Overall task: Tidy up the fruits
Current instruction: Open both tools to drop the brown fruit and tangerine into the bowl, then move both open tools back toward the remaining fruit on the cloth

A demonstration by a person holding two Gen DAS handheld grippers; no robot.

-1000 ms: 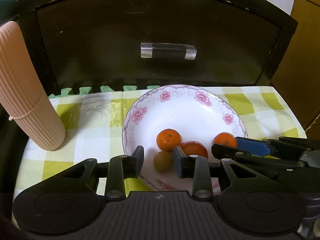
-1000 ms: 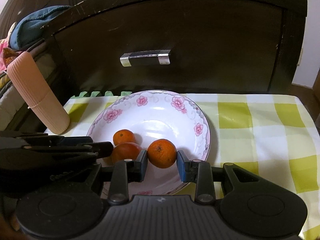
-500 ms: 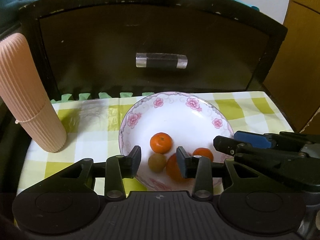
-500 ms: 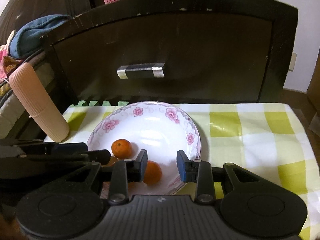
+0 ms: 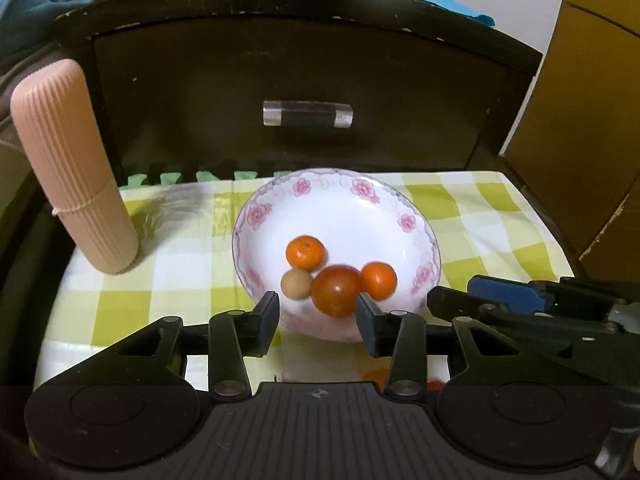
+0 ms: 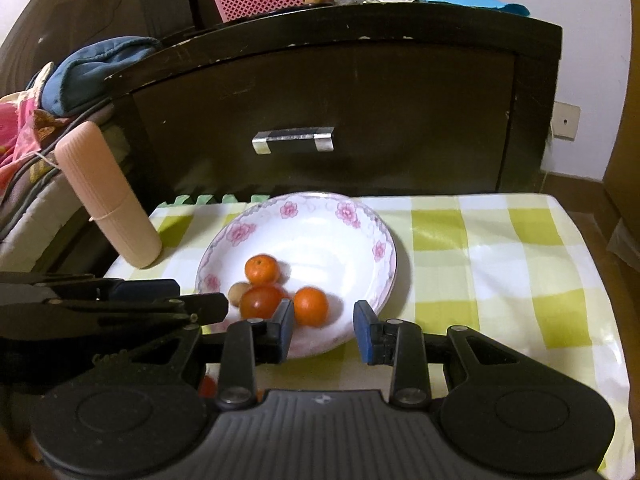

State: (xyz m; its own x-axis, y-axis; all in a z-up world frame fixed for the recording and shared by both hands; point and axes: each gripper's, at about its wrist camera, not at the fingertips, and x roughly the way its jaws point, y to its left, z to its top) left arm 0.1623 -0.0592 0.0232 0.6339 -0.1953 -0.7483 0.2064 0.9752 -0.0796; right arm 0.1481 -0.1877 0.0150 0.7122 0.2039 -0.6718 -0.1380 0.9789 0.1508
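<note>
Four fruits already sit in the white porcelain plate with the pink flower border [image 5: 416, 216] — a small orange mandarin [image 5: 305, 253] toward the middle, a second orange mandarin [image 5: 379, 281] to its right, a red-orange tomato [image 5: 336, 290] at the near rim, and a small tan round fruit [image 5: 296, 285] touching the tomato's left side. They cluster at the near side of the plate, which rests on the yellow-and-white checked cloth [image 6: 500, 256].

Your left gripper [image 5: 317, 315] holds nothing; its jaws are opening, set at a moderate gap, just short of the plate's near rim with nothing between the pads. Your right gripper [image 6: 323, 330] is also empty, jaws parted at a similar narrow-to-moderate gap, hanging over the near rim with the second mandarin visible beyond them, not pressed.

So the gathering looks largely done. No loose fruit shows on the cloth, though a blurred red-orange patch below the grippers cannot be told. The ribbed pink cylinder [image 5: 72, 168] stands apart at the left and is not involved.
</note>
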